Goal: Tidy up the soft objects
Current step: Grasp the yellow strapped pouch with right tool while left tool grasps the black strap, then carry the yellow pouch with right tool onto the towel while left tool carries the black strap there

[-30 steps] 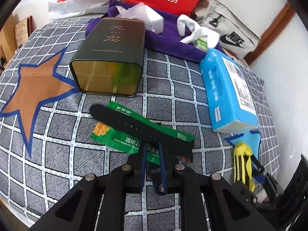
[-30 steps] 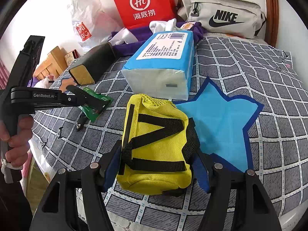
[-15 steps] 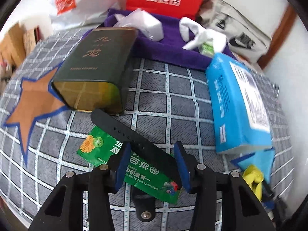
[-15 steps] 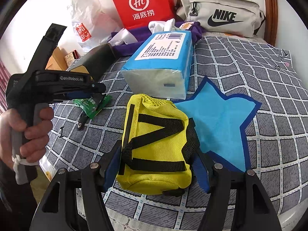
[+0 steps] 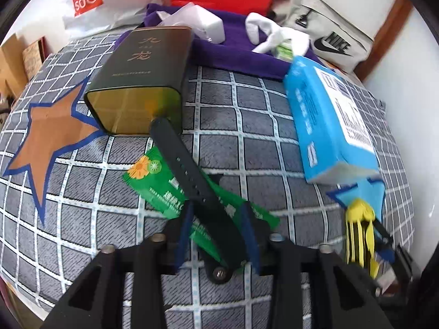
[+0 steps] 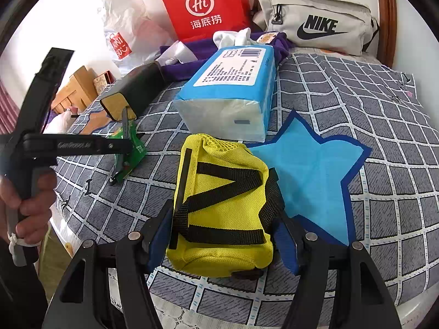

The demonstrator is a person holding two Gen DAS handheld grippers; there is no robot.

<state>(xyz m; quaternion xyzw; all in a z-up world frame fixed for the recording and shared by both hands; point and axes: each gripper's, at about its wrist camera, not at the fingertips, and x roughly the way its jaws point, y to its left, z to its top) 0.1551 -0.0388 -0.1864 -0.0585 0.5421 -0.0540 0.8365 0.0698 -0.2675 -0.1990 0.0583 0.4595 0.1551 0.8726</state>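
With its jaws just spread, the left hand-held gripper (image 5: 218, 233) straddles the black rubber watch strap (image 5: 189, 175) on the green snack packet (image 5: 164, 189), bed-top; re-closing may snag both. Right hand-held gripper (image 6: 222, 235) pinches yellow mesh pouch (image 6: 219, 205).

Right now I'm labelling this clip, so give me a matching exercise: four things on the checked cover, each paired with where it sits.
Things:
1. yellow pouch
2. black strap
3. tissue pack
4. dark tin

Places:
A. on its side, open end toward the strap
B. across the green packet
C. between the right jaws
D. beyond the pouch, beside the blue star

Pairs: 1-C, 2-B, 3-D, 4-A
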